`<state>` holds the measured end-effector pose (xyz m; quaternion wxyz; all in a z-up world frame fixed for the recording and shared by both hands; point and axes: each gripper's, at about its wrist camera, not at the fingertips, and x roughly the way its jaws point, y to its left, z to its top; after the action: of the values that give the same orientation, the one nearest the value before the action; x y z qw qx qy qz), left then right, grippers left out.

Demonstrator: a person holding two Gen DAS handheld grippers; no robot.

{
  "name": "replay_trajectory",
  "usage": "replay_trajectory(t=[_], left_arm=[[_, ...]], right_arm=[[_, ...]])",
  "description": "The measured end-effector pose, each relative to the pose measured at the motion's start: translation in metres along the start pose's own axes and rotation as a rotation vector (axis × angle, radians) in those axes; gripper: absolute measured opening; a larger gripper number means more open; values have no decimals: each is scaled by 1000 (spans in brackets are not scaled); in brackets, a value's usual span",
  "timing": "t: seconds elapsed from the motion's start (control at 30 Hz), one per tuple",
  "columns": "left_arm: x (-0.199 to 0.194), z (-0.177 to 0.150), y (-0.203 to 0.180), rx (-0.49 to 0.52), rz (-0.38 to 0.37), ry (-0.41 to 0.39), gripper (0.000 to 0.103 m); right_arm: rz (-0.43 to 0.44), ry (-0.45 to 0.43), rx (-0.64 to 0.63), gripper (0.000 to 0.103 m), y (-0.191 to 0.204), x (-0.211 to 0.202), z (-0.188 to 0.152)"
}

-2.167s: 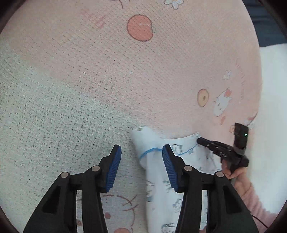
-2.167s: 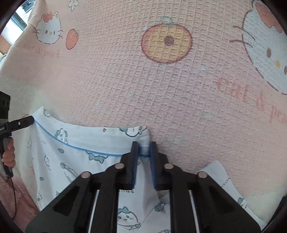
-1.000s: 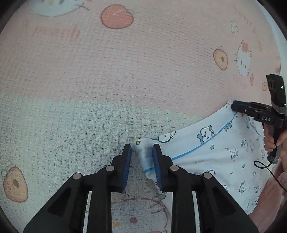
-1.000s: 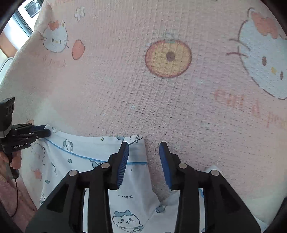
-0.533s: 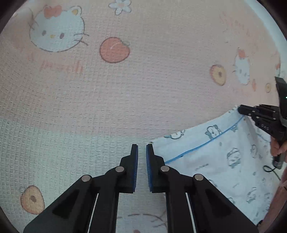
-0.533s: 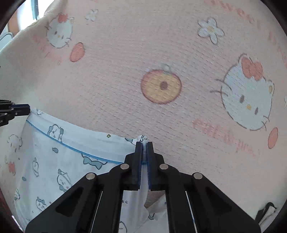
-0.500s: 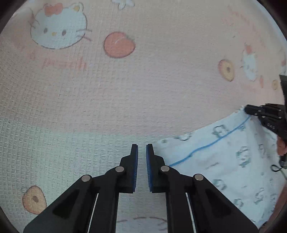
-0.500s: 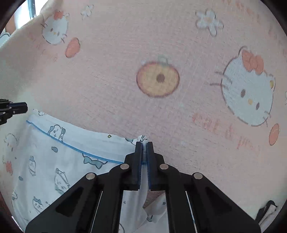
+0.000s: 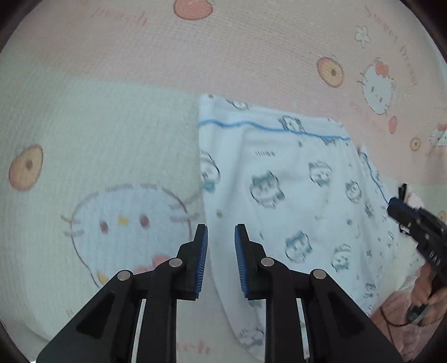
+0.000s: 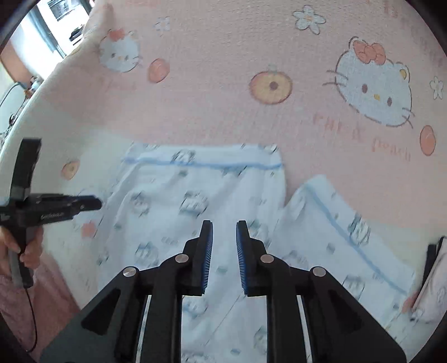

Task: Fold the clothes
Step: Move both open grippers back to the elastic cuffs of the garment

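Note:
A white garment (image 9: 279, 178) with blue piping and small cartoon prints lies flat on the blanket, its piped hem at the far side. My left gripper (image 9: 220, 227) hovers over the garment's left edge, its jaws opening, the pads touching no cloth. In the right wrist view the garment (image 10: 181, 195) spreads below my right gripper (image 10: 224, 223), whose jaws are opening too with nothing pressed between them. A second piped flap (image 10: 335, 223) lies to the right. Each gripper shows in the other's view: the right gripper (image 9: 402, 212) and the left gripper (image 10: 89, 203).
A pink and white cartoon-cat blanket (image 10: 279, 117) covers the whole surface. A hand (image 9: 427, 290) over a pink sleeve holds the right gripper. A dark object (image 10: 433, 259) sits at the right edge. The blanket's edge and a room show at top left (image 10: 56, 16).
Half a second ago both grippers were shut on the hem's corners. Both have since let go, pulled back and risen, and the hem now lies flat farther away.

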<state>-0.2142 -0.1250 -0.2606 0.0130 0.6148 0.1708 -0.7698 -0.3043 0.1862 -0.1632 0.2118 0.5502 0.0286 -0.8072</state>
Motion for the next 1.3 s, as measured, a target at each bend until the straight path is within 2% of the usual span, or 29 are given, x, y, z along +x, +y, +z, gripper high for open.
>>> replay_trajectory(t=[0.07,0.17,0.23,0.37,0.43,0.47,0.53,0.6,0.67,0.7,0.83,0.9,0.93,1.0,1.1,1.17,1.23,1.3], left_arm=[[-4,-32,-11,-4,-4,18,25],[-7,-75,-24,0,-21,40,25],[-6,-101,-33,30,-35,39,25],[-2,-132,-57,120,-80,31,25],[10,-141,-62,142,-3,86,25],[15,-144,-64,163,27,89,25],[25,-152,-67,203,84,94,27],[21,-159,-67,219,103,97,30],[16,-165,-67,236,122,100,36],[14,-169,-67,242,128,101,36],[1,-170,-51,138,5,51,36],[-1,-165,-51,108,-60,21,36],[3,-163,-53,103,-77,28,36],[15,-164,-57,117,-39,67,36],[17,-171,-62,156,32,105,37],[9,-179,-59,155,36,90,37],[4,-178,-45,77,-43,70,37],[2,-171,-28,-38,-124,66,37]], right_arm=[[-4,39,-26,17,44,2,-46],[-44,77,-26,17,65,-10,-104],[-56,81,2,17,63,-26,-146],[-53,109,139,17,46,-24,-200],[-25,110,202,17,35,-26,-221],[-36,113,209,17,30,-27,-229],[-135,112,177,17,23,-29,-243],[-245,113,148,20,14,-29,-255],[-282,116,177,33,3,-35,-263],[-300,117,192,33,-2,-38,-267],[-360,93,232,33,-14,-50,-279],[-214,33,295,33,-18,-58,-280],[-107,16,342,33,-20,-59,-281],[37,21,404,33,-22,-53,-283],[-204,78,295,36,-19,-46,-291],[-243,65,326,36,-27,-58,-300],[-262,31,394,36,-41,-74,-309],[-200,-35,499,37,-59,-89,-318]])
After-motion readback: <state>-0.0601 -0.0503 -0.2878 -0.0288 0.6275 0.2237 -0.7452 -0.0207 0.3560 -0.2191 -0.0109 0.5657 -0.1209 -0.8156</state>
